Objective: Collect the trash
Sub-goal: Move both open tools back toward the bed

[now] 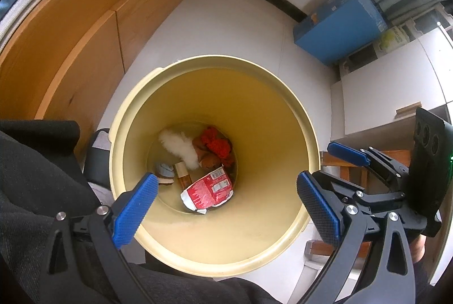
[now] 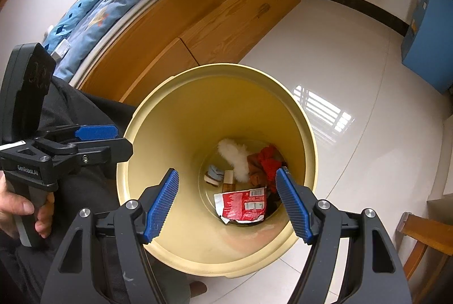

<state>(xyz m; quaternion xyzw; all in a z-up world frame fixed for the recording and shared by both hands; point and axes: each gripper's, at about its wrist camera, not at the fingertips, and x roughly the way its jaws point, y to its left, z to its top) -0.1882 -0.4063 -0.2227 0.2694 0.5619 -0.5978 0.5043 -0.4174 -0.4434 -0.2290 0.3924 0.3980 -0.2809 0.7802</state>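
Both tools are held above a yellow bin on the tiled floor beside a wooden bed. The left hand-held gripper is spread wide and empty; the right hand-held gripper is also parted, nothing gripped. The trash is seen straight below both, at the bin's bottom: a crumpled red wrapper nearest, its long side lying across the right jaws, with a white fluffy piece, red cloth and a small bottle behind. Neither tool is judged nearer.
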